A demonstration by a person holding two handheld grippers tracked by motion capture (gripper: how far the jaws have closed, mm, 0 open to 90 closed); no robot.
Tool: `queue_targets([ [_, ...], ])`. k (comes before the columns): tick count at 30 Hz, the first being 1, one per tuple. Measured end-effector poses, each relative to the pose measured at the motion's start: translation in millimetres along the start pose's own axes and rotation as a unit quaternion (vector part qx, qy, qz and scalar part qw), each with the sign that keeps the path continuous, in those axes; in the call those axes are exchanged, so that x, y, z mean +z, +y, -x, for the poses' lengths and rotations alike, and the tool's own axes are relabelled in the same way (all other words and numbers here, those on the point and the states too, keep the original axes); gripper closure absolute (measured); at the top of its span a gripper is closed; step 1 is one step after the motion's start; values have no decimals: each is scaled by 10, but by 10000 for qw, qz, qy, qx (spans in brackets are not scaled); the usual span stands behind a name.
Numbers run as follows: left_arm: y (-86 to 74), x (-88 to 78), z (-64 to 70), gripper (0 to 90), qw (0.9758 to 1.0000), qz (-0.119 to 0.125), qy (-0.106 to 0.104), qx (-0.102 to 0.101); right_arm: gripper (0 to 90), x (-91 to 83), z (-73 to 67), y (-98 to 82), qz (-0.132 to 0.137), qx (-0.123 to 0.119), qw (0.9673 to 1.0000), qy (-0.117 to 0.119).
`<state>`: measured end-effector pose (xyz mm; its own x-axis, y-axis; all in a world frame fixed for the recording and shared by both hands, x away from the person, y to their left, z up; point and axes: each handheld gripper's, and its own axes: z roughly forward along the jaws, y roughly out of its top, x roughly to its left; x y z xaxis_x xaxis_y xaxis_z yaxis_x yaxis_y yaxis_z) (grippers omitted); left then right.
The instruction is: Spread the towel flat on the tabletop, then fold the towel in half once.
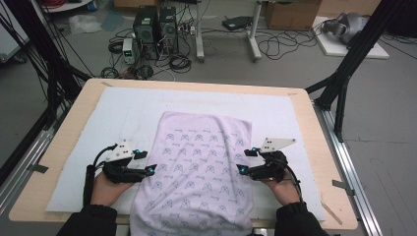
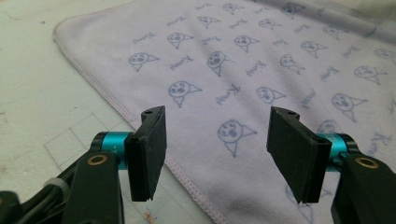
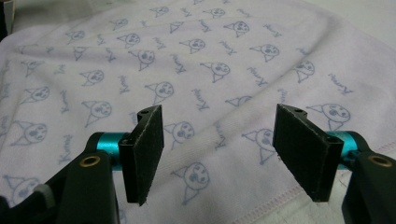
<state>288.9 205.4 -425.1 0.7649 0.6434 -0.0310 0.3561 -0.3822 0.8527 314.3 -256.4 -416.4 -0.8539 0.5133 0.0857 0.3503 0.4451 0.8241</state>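
Note:
A pale lilac towel (image 1: 196,167) printed with small blue cartoon faces lies flat on the white mat, its near end hanging over the table's front edge. My left gripper (image 1: 144,162) hovers at the towel's left hem, jaws open and empty. In the left gripper view the towel (image 2: 243,70) and its stitched hem run beneath the open left gripper (image 2: 217,156). My right gripper (image 1: 244,161) stands at the towel's right hem, also open. The right gripper view has the towel (image 3: 187,70) spread under the open right gripper (image 3: 219,154), with nothing between the pads.
A white mat (image 1: 113,118) covers most of the wooden table (image 1: 319,147). Beyond the far edge are computer towers (image 1: 155,27), tangled cables and black tripod legs (image 1: 354,54) at both sides. A person's hands and dark sleeves enter from the bottom.

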Motion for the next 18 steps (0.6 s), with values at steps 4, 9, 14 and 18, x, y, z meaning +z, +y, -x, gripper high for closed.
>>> queue_targets([
  [4, -3, -15, -3, 384, 10000, 31, 6, 7, 322, -5, -1, -1, -19, 9, 10000, 8],
  [9, -8, -19, -4, 383, 10000, 3, 8, 66, 312, -1, -7, 1, -15, -49, 10000, -25],
  [14, -5, -7, 2, 383, 10000, -4, 0, 76, 311, 2, -14, -3, -61, -83, 9999, -47],
  [18, -4, -5, 2, 383, 10000, -11, -12, 83, 311, -8, -14, -1, -34, -91, 9999, -60],
])
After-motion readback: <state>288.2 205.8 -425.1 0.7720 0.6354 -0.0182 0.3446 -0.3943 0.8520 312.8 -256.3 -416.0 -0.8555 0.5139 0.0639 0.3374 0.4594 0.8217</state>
